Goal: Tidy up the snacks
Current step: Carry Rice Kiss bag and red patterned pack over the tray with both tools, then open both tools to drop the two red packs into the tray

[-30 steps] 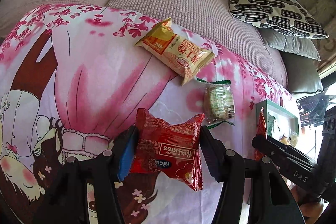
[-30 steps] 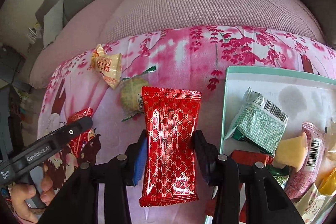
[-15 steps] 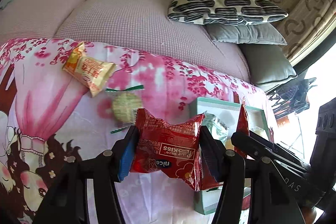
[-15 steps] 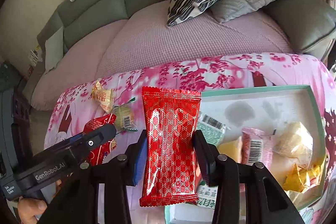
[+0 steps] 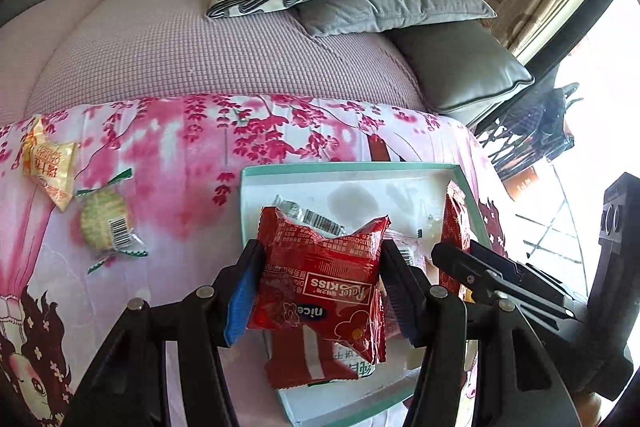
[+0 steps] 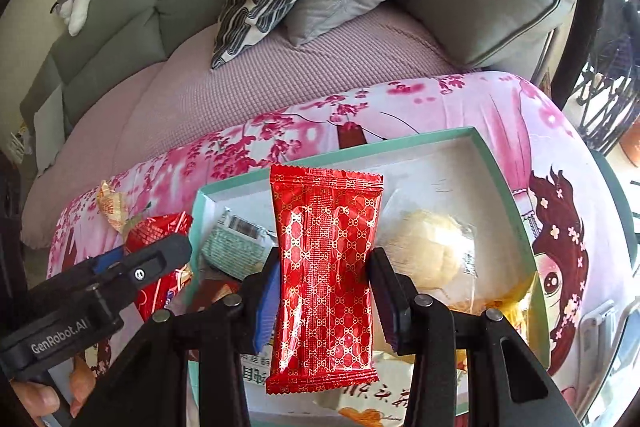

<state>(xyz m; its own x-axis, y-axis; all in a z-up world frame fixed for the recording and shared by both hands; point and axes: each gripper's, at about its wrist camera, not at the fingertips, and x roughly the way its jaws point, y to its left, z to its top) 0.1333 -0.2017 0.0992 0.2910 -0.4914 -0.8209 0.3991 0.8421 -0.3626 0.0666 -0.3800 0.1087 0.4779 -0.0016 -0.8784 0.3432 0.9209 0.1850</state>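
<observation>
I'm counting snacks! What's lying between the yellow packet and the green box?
In the left wrist view, one round biscuit in clear wrap lies between the yellow packet and the green box.

Right gripper [image 6: 325,291] clamps patterned red packet [image 6: 326,267] upright over teal-rimmed box [image 6: 502,183] holding snacks. Left gripper [image 6: 132,267] near left, gripping red snack pack [image 6: 160,231]. Cushions far.
</observation>
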